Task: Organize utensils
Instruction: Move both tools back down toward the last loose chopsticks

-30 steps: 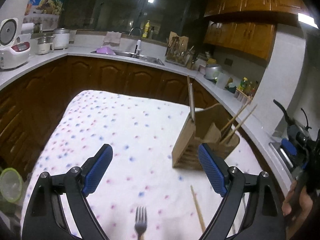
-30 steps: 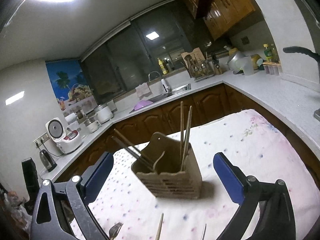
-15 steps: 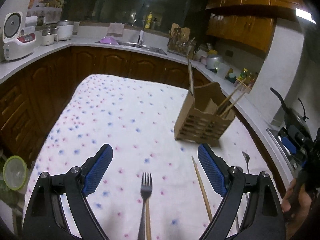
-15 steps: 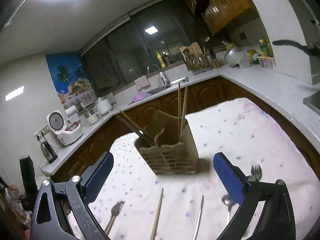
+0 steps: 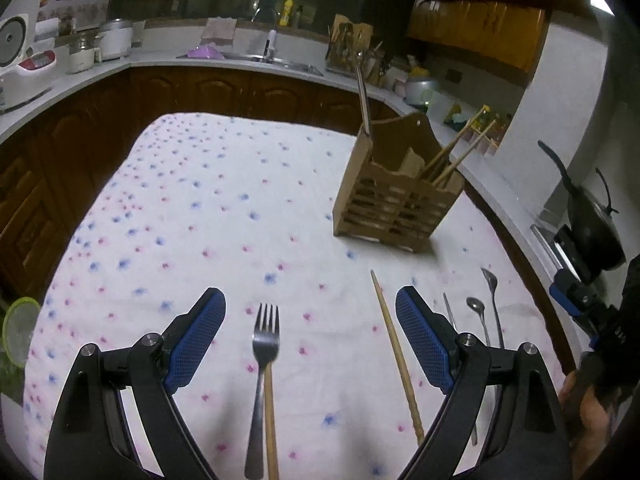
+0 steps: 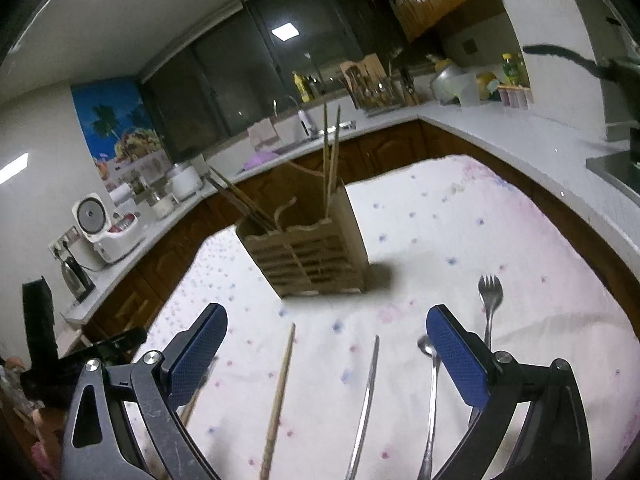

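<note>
Your wooden utensil holder [image 5: 400, 200] stands upright on the far right of the table: a slatted box with a scalloped rim and inner dividers, holding wooden chopsticks [image 5: 460, 152] that lean right and one upright metal handle [image 5: 364, 96]. The tablecloth [image 5: 180, 208] is white, soft-looking, dotted pink and blue. Your left gripper [image 5: 310, 336] is spread wide and empty, its blue pads [image 5: 196, 340] ribbed; a steel fork [image 5: 264, 360] lies between them beside a loose chopstick [image 5: 396, 360]. Your right gripper [image 6: 326, 356] is likewise wide and empty, over a wooden chopstick [image 6: 280, 392], a thin metal handle [image 6: 366, 396] and a spoon [image 6: 432, 380]; another fork [image 6: 490, 300] lies to its right.
</note>
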The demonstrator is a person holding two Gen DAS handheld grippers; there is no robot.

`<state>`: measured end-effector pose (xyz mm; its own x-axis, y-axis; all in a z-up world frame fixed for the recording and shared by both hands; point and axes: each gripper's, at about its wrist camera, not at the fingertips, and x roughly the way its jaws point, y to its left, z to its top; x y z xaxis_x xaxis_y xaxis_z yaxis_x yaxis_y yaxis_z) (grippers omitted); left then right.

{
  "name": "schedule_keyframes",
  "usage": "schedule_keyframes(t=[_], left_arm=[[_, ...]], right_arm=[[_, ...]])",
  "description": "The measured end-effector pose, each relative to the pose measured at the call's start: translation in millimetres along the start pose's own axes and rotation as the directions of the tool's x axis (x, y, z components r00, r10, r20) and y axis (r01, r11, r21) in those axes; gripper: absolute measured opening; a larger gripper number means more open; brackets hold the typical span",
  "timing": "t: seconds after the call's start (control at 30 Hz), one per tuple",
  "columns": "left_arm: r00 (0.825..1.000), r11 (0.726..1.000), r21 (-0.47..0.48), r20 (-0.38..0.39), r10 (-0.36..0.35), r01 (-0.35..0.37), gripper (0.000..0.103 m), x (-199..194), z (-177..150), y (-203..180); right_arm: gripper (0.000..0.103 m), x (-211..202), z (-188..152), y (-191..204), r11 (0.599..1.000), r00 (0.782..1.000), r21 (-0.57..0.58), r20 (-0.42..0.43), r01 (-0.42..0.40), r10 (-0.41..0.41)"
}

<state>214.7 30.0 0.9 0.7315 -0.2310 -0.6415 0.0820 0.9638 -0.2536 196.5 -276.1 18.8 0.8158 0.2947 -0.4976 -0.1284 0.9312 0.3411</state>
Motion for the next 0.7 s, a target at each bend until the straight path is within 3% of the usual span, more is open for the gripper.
schedule_keyframes(t=[0.37, 0.53, 0.7], left_arm=[[0.995, 0.999, 0.030, -0.095, 0.015, -0.012, 0.089, 33.8, -10.9, -12.1], [0.991, 0.999, 0.051, -0.133, 0.018, -0.012, 0.089, 52.1, -11.3, -19.5], [0.982, 0.997, 0.082, -0.188, 0.019, -0.004, 0.089, 76.9, -8.3, -32.2]], right_arm=[[0.099, 38.7, -27.7, -0.6, 0.991, 0.986, -0.098, -0.135, 0.089, -0.102], [0.065, 60.6, -37.6, -9.5, 0.988, 0.969, -0.105, -0.207, 0.116, -0.136], [0.052, 77.4, -38.4, -20.5, 0.989, 0.956, -0.090, -0.260, 0.119, -0.139]])
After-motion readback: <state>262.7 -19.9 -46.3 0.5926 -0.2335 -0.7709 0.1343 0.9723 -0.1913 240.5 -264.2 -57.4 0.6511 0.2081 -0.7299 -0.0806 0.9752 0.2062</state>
